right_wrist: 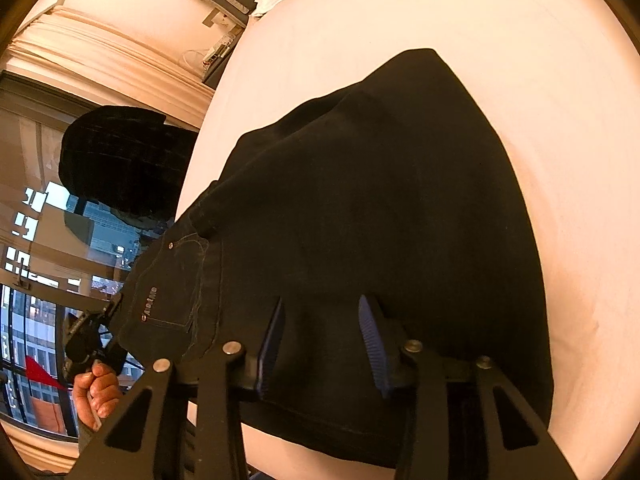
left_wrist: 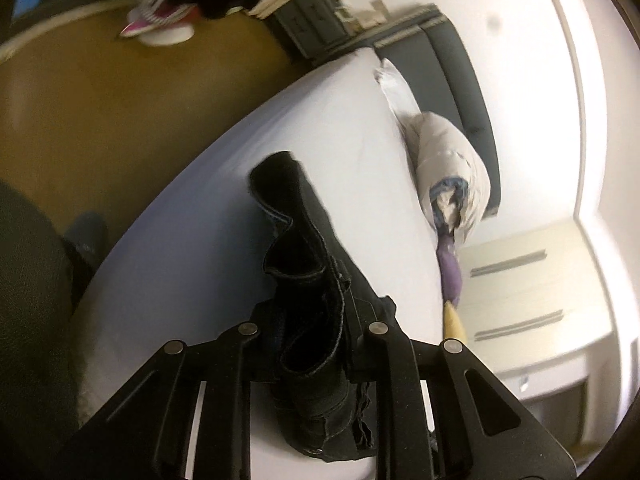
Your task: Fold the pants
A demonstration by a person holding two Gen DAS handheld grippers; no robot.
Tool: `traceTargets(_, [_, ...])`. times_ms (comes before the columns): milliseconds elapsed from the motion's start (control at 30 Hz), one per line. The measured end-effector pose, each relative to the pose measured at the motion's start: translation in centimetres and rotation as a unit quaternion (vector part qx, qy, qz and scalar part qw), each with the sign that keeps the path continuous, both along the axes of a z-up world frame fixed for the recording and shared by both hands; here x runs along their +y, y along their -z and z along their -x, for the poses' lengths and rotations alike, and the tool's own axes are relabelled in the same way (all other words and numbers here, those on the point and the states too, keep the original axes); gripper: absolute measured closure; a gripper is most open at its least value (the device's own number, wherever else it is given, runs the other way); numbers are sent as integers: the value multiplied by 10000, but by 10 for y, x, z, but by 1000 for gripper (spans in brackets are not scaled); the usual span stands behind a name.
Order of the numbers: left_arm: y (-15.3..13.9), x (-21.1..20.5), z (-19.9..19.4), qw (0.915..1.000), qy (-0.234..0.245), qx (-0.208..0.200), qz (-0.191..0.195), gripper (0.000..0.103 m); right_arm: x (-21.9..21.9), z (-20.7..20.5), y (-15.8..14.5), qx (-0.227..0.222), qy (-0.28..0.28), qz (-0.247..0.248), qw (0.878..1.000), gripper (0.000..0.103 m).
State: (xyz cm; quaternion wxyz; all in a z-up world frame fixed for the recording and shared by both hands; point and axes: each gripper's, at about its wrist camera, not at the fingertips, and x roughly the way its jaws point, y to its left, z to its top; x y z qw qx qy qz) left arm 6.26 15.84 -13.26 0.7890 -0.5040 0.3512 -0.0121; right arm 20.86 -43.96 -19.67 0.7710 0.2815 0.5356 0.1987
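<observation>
Black pants lie partly folded on the white bed. In the left wrist view my left gripper is shut on a bunched edge of the pants at the waist end and holds it above the bed. In the right wrist view my right gripper is open, its blue-padded fingers spread just over the near edge of the pants. The left gripper shows at the far left of that view, clamped on the pants' waistband by a pocket.
A grey pillow and a dark headboard lie at the far end of the bed. A white nightstand stands beside it. Brown floor with a pink shoe is to the left. A window is behind the left hand.
</observation>
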Motion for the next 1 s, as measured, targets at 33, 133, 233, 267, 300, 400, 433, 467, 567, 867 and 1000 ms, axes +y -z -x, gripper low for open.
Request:
traceTargets(33, [-11, -7, -5, 9998, 106, -27, -166, 85, 0, 1, 0, -23, 3, -24, 10000, 61])
traceTargets(133, [-41, -33, -17, 9957, 509, -120, -770, 85, -2, 4, 1, -150, -19, -58, 9999, 61])
traceTargets(233, [-82, -92, -36, 9737, 1259, -304, -1873, 85, -2, 6, 1, -276, -34, -120, 9995, 60])
traceTargets(267, [-92, -116, -42, 9623, 1531, -379, -2215, 85, -3, 7, 1, -332, -45, -175, 9993, 57])
traceTargets(300, [-100, -146, -48, 9484, 1864, -458, -2523, 85, -3, 7, 0, -394, -69, -231, 9989, 52])
traceTargets(400, [-102, -236, -53, 9102, 2795, -630, -2991, 87, 0, 10, -5, -502, -189, -346, 9980, 39])
traceTargets(433, [-95, -261, -51, 9023, 3037, -624, -2996, 88, -1, 9, -10, -455, -212, -431, 9978, 36])
traceTargets(467, [-88, -276, -48, 8973, 3178, -584, -3006, 88, -3, 10, -15, -424, -195, -517, 9976, 31])
traceTargets(567, [-65, -297, -35, 8842, 3440, -480, -3123, 88, -14, 9, -34, -554, -179, -905, 9942, 28])
traceTargets(867, [-57, -312, -17, 8687, 3408, -534, -3555, 88, 16, -26, -54, -202, -664, -1665, 9836, 22])
traceTargets(1000, [-51, -323, -31, 8594, 3428, -588, -3748, 88, 45, -38, -71, -220, -1104, -1251, 9857, 22])
